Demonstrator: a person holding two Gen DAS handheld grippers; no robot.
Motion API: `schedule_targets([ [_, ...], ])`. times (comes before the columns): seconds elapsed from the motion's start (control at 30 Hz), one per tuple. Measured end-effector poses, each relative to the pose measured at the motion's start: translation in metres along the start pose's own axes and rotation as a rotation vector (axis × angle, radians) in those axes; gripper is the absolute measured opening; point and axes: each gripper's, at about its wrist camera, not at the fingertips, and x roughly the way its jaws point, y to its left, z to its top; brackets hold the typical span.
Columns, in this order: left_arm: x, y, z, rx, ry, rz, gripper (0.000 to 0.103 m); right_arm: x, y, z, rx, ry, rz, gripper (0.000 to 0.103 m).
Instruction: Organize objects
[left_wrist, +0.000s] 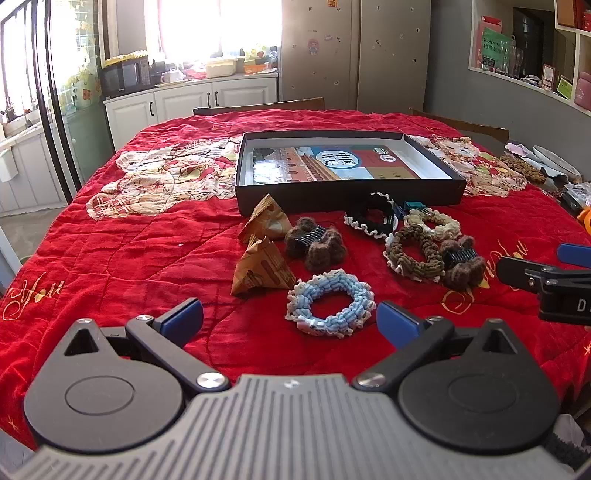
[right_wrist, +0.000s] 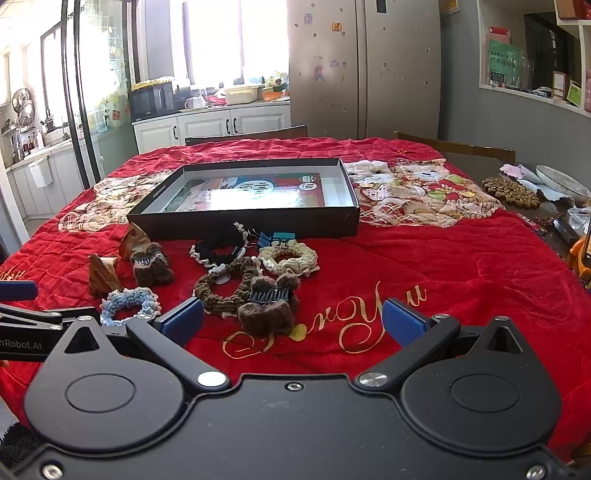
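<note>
A red quilt (left_wrist: 147, 240) covered the worktop. On it sat an open black box (left_wrist: 347, 192), and just in front lay 4 scrunchies, 2 brown furry clips (left_wrist: 314, 247) and 2 paper pyramids (left_wrist: 262, 273). The left gripper (left_wrist: 290, 321) and right gripper (right_wrist: 291, 319) hovered with jaws spread wide, holding nothing.
</note>
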Motion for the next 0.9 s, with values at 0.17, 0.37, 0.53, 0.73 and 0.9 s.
schedule_targets([
  [0.17, 0.0, 0.0, -0.001, 0.004, 0.002, -0.004, 0.103, 0.001, 0.0, -0.001, -0.002, 0.003, 0.002, 0.103],
  [0.37, 0.002, -0.001, -0.001, 0.008, 0.012, -0.004, 0.103, 0.002, 0.0, -0.001, -0.004, 0.007, 0.003, 0.103],
  [0.53, 0.007, 0.003, 0.0, 0.011, 0.028, -0.018, 0.103, 0.005, -0.002, -0.001, -0.002, 0.008, 0.012, 0.103],
  [0.73, 0.012, 0.007, 0.001, 0.029, 0.029, -0.068, 0.103, 0.012, -0.006, -0.001, -0.012, 0.02, 0.023, 0.101],
  [0.9, 0.016, 0.012, 0.003, 0.025, 0.008, -0.092, 0.102, 0.021, -0.007, -0.004, -0.053, 0.026, 0.052, 0.087],
])
